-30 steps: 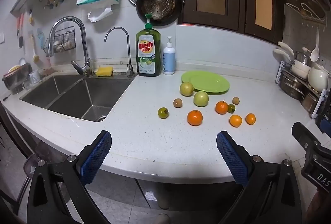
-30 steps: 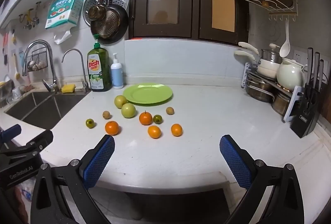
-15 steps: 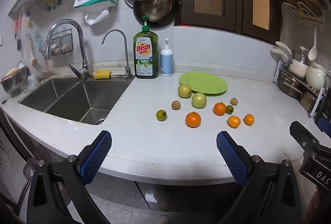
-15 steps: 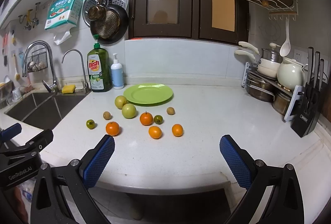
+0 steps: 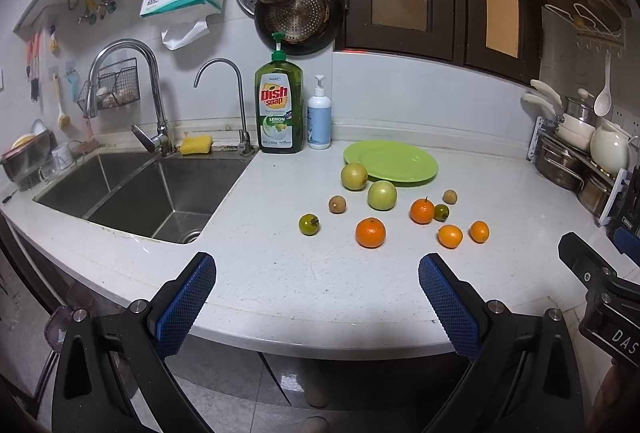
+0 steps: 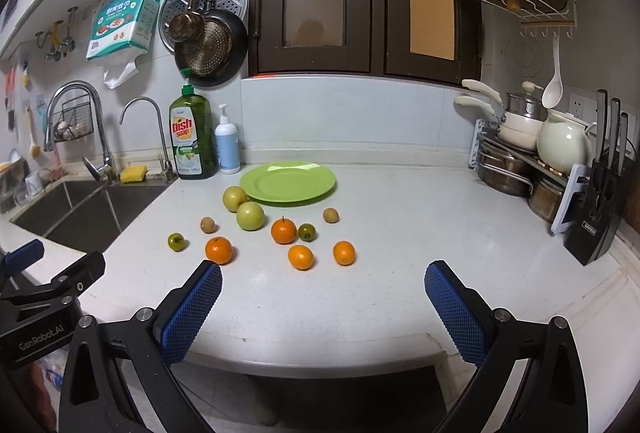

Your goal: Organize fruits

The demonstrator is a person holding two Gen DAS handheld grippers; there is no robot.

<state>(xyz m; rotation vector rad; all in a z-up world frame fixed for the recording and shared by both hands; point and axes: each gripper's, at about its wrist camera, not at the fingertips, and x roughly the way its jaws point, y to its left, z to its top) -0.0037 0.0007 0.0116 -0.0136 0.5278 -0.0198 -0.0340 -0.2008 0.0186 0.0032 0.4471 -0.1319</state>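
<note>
Both wide open, left gripper (image 5: 316,297) empty, right gripper (image 6: 322,301) empty

A: I'm seeing a lime-green plate (image 6: 288,185) lying on a speckled white counter (image 6: 400,253). Are the oranges (image 6: 219,249) showing bright?

B: I'm reading them vivid orange, and my gripper pads (image 6: 192,313) are showing blue crosshatch.
</note>
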